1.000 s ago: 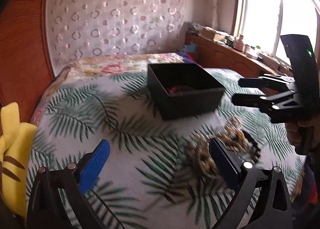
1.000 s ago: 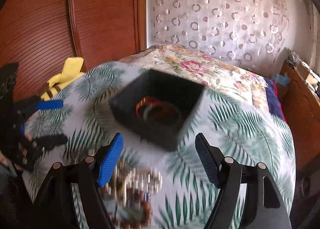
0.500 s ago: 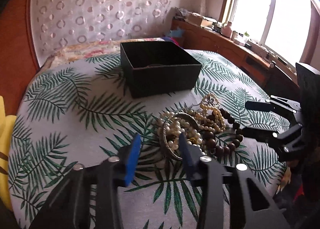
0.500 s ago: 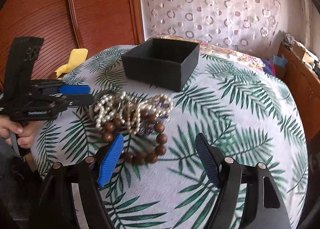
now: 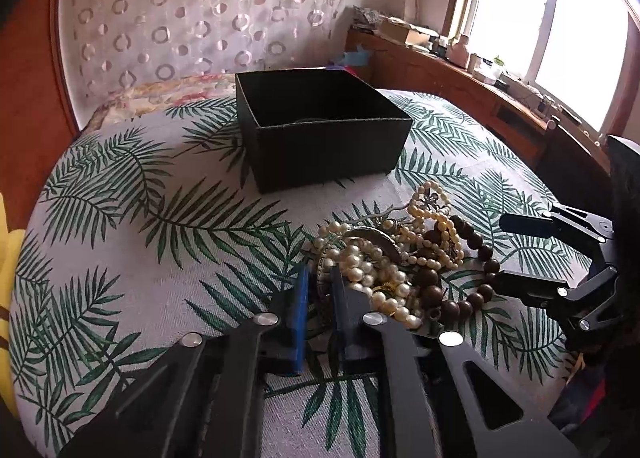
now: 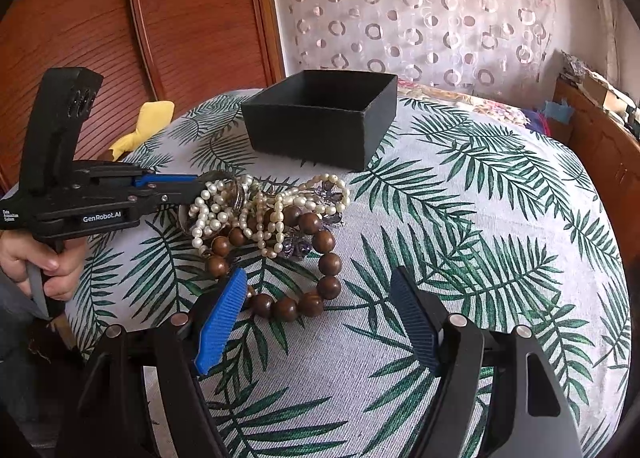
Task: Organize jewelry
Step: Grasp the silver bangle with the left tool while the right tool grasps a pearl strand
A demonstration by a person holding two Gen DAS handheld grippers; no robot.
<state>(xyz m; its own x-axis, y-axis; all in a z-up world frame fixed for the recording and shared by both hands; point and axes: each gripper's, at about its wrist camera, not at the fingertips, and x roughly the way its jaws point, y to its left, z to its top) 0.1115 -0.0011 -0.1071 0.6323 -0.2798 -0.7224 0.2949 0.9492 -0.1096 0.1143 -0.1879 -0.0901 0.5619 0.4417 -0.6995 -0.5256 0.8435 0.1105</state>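
A tangled pile of jewelry (image 5: 400, 254) lies on the leaf-print cloth: pearl strands (image 6: 212, 213), a brown wooden bead bracelet (image 6: 320, 270) and a silver bangle (image 5: 372, 236). My left gripper (image 5: 320, 278) is shut on the bangle's near edge at the pile's left side; it also shows in the right wrist view (image 6: 200, 183). My right gripper (image 6: 316, 294) is open, just in front of the wooden bracelet, and shows in the left wrist view (image 5: 504, 250). A black open box (image 5: 320, 129) stands behind the pile.
The round table (image 6: 480, 217) has a wooden wardrobe (image 6: 120, 17) behind it on the left. A yellow plush toy (image 6: 144, 125) lies at the table's left edge. A wooden sideboard (image 5: 460, 73) with clutter runs under the window.
Both grippers came down and toward the jewelry pile. My left gripper's jaws closed from wide open onto the bangle at the pile's edge. My right gripper stayed open.
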